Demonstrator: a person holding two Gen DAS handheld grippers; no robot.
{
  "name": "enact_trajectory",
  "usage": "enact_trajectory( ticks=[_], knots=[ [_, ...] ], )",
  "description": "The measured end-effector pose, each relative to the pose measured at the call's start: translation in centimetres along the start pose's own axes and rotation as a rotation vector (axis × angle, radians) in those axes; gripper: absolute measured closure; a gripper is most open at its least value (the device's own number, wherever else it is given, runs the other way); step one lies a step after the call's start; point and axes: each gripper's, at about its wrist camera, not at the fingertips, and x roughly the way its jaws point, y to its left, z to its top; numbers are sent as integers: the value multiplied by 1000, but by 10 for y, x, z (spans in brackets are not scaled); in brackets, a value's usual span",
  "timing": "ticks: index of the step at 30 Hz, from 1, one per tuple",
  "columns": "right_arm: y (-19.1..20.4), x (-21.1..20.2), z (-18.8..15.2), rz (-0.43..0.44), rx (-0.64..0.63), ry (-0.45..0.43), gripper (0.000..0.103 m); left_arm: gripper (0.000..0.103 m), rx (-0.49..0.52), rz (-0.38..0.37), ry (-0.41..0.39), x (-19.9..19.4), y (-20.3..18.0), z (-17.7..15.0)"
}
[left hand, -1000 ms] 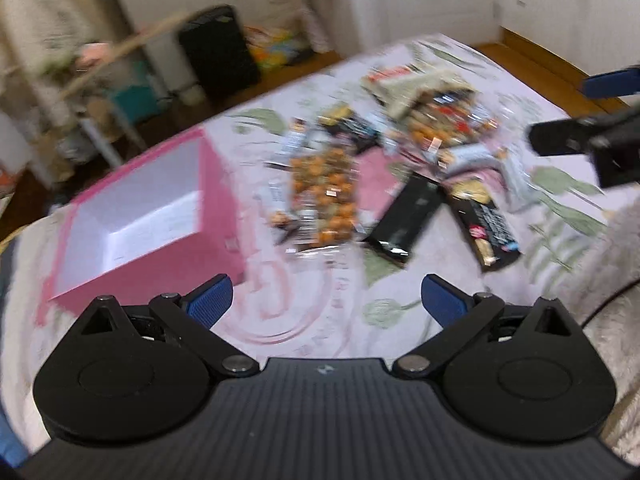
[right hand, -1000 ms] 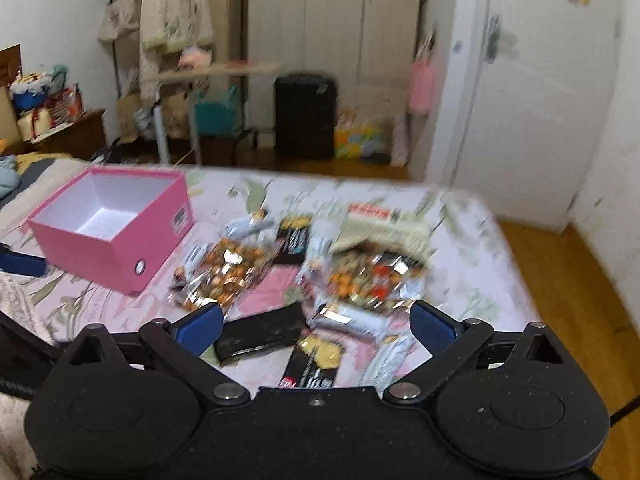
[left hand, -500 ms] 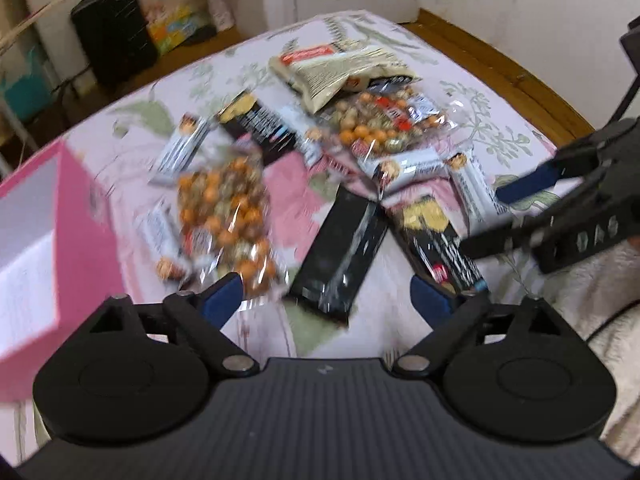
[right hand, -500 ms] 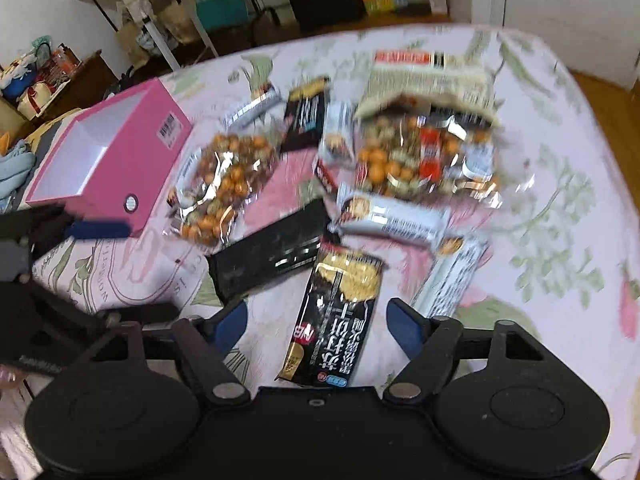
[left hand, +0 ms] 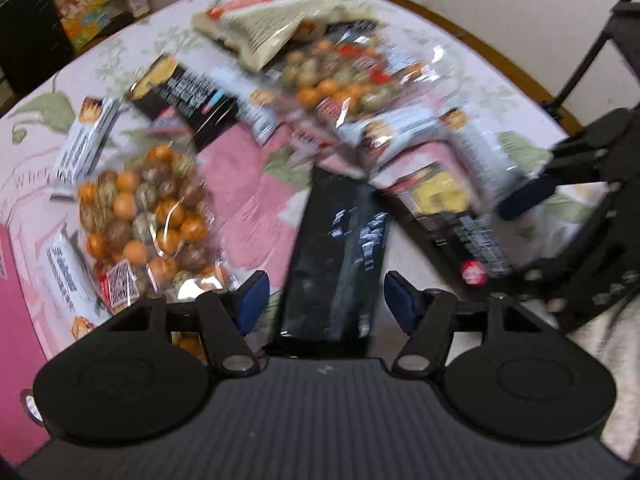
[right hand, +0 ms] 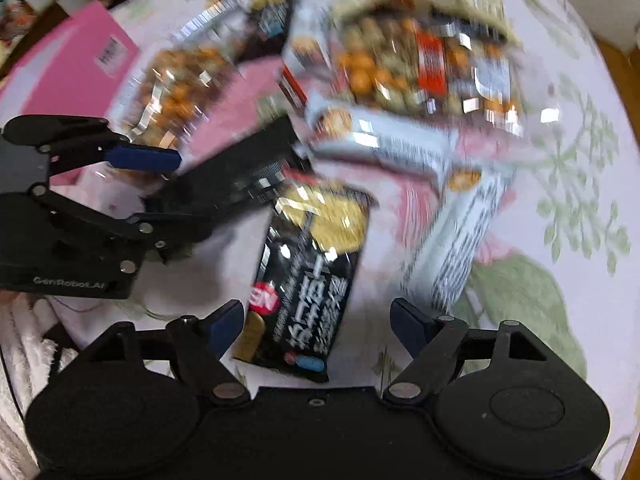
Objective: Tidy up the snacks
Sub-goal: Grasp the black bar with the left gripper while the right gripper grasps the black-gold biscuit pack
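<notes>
**Snack spread on the bed**

Ahead of you, long packet (left hand: pixel 336 256) lies between nut bag (left hand: pixel 148 208) on its left and printed packet (right hand: pixel 308 272) on its right. Box (right hand: pixel 68 68) sits far left; mixed-nut bag (right hand: pixel 424 68) lies behind.

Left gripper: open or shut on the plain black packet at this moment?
Open. The left gripper has its blue fingertips spread either side of the plain black packet, with gaps visible; the packet lies flat on the floral bedspread.

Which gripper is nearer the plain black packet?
Left. The left gripper straddles the plain black packet, fingers open either side; the right gripper straddles the neighbouring black-and-yellow packet.
</notes>
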Motion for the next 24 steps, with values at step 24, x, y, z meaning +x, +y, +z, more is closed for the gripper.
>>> enact_trajectory(
  ticks=[24],
  knots=[
    [17, 1, -1, -53, -34, -94, 43, 48, -29, 65, 19, 9, -29, 12]
  ],
)
